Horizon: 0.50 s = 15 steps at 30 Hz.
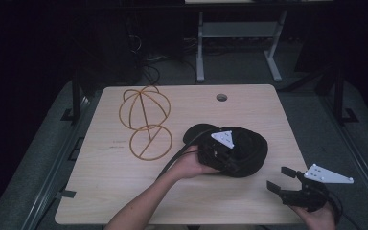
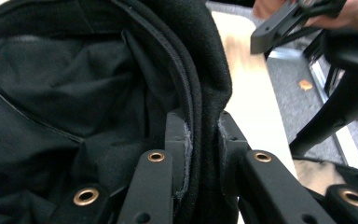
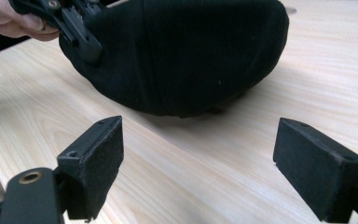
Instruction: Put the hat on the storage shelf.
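1. Right tongs [image 1: 279,178] sit nearest, at the bench's [image 1: 124,191] near right corner, jaws spread wide with nothing between them; in the right gripper view the two pads [image 3: 100,161] frame bare wood.
2. Black hat [image 1: 242,151] lies just beyond, right of the bench's middle. From the right tongs it is ahead and to the left, close by, with a strip of open bench between.
3. Left tongs [image 1: 220,152] are clamped on the hat's near left rim; the left gripper view shows the folded brim edge [image 2: 204,140] pinched tight between the pads, the lining open to the left.
4. Judging by the right gripper view, that side looks tilted up off the wood, and the hat's long axis runs roughly left to right, so the free far-right rim faces the right tongs, which are the nearer to it.
5. Wire hat frame [image 1: 144,122] stands farther off, toward the far left, well apart from the hat.
6. Cable hole [image 1: 222,97] marks the far edge.
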Tool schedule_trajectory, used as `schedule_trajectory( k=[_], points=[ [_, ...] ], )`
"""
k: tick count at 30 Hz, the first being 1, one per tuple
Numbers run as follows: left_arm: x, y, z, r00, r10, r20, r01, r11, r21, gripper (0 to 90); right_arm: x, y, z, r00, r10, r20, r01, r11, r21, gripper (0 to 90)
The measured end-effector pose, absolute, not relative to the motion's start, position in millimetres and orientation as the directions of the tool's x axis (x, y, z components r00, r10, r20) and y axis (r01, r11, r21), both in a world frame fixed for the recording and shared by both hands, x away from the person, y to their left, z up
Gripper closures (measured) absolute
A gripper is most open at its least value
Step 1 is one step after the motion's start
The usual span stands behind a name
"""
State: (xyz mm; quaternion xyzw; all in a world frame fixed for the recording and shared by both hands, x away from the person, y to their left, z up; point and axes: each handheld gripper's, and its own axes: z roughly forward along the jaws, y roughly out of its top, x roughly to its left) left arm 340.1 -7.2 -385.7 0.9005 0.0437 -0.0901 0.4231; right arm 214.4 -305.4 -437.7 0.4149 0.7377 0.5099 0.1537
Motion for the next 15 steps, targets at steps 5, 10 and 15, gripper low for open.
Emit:
schedule_trajectory(
  k=[5,10,15],
  points=[
    [341,7,-373,0.972,-0.002,-0.234,0.190,-0.577,0.794,78.3,215,-300,-434,-0.621,0.759,0.196,0.442,0.132,0.887,14.6],
    [342,26,-356,0.962,-0.018,-0.273,0.228,-0.499,0.836,78.0,218,-288,-425,-0.635,0.754,0.169,0.397,0.132,0.908,13.9],
    [341,36,-347,0.956,-0.031,-0.293,0.247,-0.457,0.854,77.5,220,-281,-415,-0.647,0.746,0.158,0.371,0.127,0.920,13.9]
  ],
)
